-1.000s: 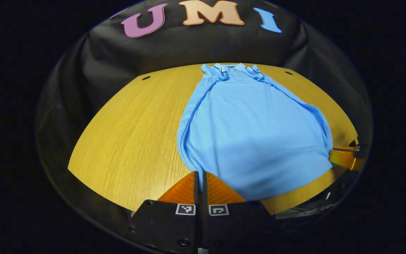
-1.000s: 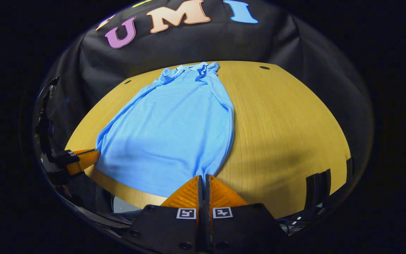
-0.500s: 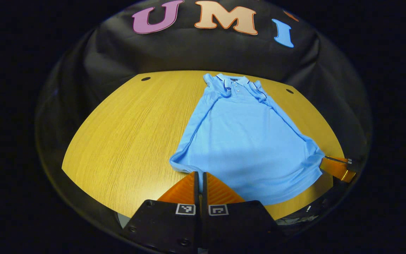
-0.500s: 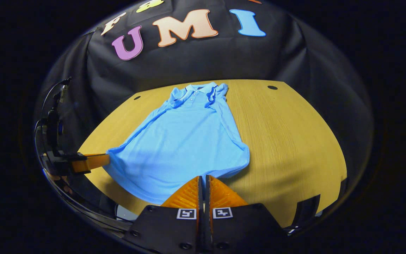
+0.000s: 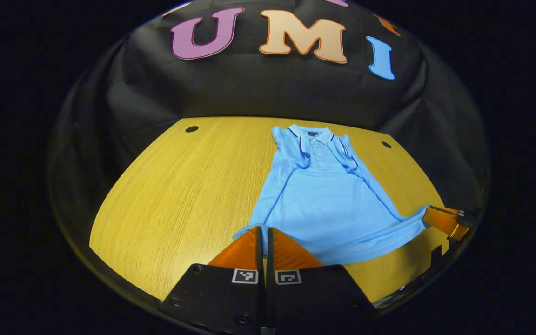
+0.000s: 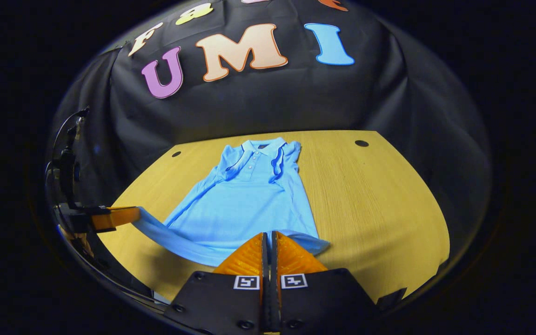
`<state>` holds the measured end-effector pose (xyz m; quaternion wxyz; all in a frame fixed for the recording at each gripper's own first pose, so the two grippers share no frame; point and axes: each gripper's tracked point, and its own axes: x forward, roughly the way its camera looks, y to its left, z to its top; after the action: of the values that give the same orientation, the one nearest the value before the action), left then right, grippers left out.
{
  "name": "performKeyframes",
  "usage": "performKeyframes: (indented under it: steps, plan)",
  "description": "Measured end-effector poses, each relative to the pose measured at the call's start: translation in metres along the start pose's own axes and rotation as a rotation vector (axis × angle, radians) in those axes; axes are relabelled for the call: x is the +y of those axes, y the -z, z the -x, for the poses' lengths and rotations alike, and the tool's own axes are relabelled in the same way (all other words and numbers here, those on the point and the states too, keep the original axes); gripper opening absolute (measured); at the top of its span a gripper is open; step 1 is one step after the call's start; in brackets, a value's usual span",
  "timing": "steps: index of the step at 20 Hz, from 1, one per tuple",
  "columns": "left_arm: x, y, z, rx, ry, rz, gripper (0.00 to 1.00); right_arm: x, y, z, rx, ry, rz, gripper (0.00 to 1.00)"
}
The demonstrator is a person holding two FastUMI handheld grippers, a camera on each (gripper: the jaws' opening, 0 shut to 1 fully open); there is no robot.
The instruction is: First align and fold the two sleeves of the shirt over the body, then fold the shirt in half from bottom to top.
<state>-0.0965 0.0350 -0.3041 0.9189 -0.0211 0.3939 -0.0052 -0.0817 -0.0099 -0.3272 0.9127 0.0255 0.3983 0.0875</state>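
A light blue polo shirt [image 5: 328, 200] [image 6: 244, 204] lies on the wooden table, collar at the far end, both sleeves folded in over the body. Its bottom hem is lifted off the table and hangs stretched between the two grippers. My left gripper [image 5: 262, 230] is shut on the hem's left corner. My right gripper [image 6: 268, 235] is shut on the hem's right corner. In the left gripper view the right gripper [image 5: 445, 221] shows at the far right, holding its corner. In the right gripper view the left gripper [image 6: 110, 217] shows at the far left, with the hem running to it.
The wooden table [image 5: 175, 195] [image 6: 379, 204] has bare surface to the left and right of the shirt. Small dark holes [image 5: 191, 129] [image 6: 361, 143] sit near its far corners. The black cloth wall stands right behind the table's far edge.
Both grippers have risen and carried the hem up off the table and toward the collar; the lower body of the shirt no longer lies flat.
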Motion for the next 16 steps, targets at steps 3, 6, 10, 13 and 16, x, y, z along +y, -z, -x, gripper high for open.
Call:
performKeyframes:
  steps: [3,6,10,13,16]
  plan:
    - [0.0,-0.024,-0.017,-0.008,0.007,-0.014,0.0,-0.002,-0.029,-0.016,-0.031,0.014,-0.013,0.02]
    - [0.0,-0.051,-0.037,-0.024,0.018,-0.025,0.0,-0.003,-0.053,-0.031,-0.056,0.022,-0.021,0.02]
    - [0.003,-0.091,-0.07,-0.058,0.028,-0.026,0.0,-0.009,-0.089,-0.064,-0.092,0.048,-0.021,0.02]
    - [0.006,-0.118,-0.097,-0.072,0.033,-0.028,0.0,-0.013,-0.116,-0.093,-0.116,0.067,-0.031,0.02]
    - [0.004,-0.145,-0.129,-0.085,0.046,-0.035,0.0,-0.017,-0.142,-0.12,-0.144,0.086,-0.033,0.02]
